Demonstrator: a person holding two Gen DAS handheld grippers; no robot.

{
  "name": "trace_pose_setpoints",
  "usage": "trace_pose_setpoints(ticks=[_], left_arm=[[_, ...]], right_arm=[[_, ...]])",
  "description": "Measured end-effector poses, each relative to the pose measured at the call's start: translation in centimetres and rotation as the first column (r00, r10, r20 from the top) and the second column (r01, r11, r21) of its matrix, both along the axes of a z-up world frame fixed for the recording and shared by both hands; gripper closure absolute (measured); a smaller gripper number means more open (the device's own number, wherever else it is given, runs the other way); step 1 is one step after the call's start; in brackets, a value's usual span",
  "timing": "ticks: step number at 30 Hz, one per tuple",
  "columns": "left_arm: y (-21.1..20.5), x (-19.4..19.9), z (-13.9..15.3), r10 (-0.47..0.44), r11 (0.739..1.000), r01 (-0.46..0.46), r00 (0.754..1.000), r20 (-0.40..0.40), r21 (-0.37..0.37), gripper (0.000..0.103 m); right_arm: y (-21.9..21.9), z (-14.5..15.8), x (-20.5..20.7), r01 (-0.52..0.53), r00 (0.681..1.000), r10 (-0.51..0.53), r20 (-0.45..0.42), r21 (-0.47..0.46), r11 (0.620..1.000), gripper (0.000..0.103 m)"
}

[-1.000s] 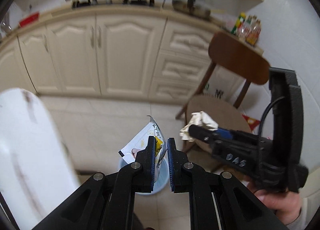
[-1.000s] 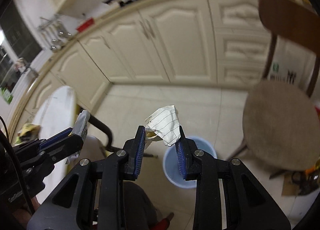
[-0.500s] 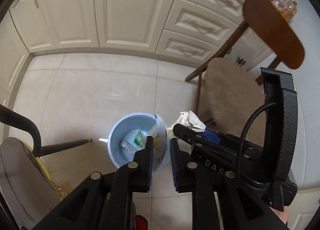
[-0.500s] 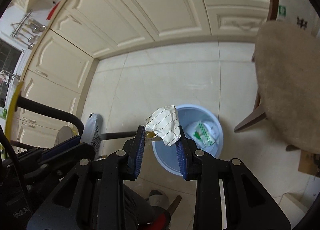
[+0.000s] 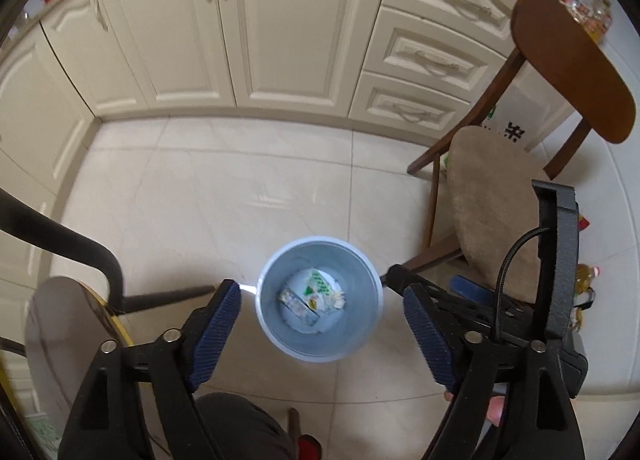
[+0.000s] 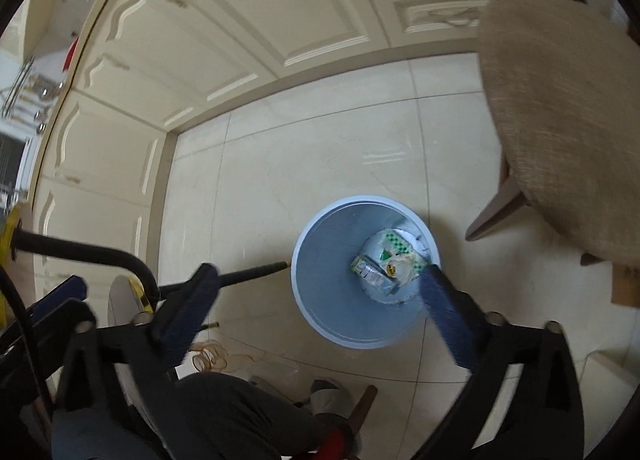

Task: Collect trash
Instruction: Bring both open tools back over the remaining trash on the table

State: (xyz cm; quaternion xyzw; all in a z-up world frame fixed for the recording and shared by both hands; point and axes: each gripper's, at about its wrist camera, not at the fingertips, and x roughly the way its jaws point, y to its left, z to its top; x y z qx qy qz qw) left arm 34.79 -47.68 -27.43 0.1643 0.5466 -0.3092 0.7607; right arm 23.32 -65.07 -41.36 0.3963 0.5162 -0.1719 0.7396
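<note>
A light blue trash bin (image 5: 352,260) stands on the tiled floor below both grippers; it also shows in the right wrist view (image 6: 320,260). Wrappers and crumpled paper (image 5: 316,296) lie at its bottom, also seen in the right wrist view (image 6: 384,264). My left gripper (image 5: 320,324) is open and empty above the bin, its jaws wide apart. My right gripper (image 6: 316,300) is open and empty above the bin too. The right gripper's body shows at the right of the left wrist view (image 5: 520,320).
A wooden chair with a beige cushion (image 5: 492,204) stands right of the bin. Cream cabinets (image 5: 280,28) line the far wall. A black chair frame (image 5: 80,248) and a round stool seat (image 5: 60,332) are at the left. The person's legs (image 6: 224,420) are below.
Both grippers opened over the bin. The wrapper from the left gripper and the lined paper from the right gripper dropped into the bin.
</note>
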Motion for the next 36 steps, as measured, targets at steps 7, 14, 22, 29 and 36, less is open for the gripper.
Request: trace_pose_setpoints(ticks=[7,14,22,29,36], left_arm=[[3.1,-4.7,4.6,-0.040,0.997,0.047,0.994,0.100,-0.066,0.020],[10.7,-9.3,11.6,-0.018,0.981,0.061,0.974,0.227,-0.184,0.019],[23.6,-15.1,18.5,0.099,0.955,0.020,0.919,0.382,-0.295,0.011],[34.8,-21.2,21.6,0.231,0.931,-0.053,0.852,0.469,-0.362,0.001],[43.9,-27.1,22.5,0.383,0.892,-0.156,0.759,0.527,-0.424,0.001]], right_arm=[[0.6,4.6,-1.7,0.052,0.999,-0.051,0.010,-0.079,0.996,0.000],[3.4,14.1,-2.8,0.074,0.991,-0.048,0.127,-0.211,0.975,0.000],[11.6,25.5,-2.0,0.031,0.962,0.079,0.262,-0.393,0.919,0.000],[20.3,31.9,-0.6,-0.024,0.915,0.216,0.342,-0.487,0.873,0.000],[29.5,35.9,1.0,-0.110,0.847,0.377,0.374,-0.571,0.813,0.000]])
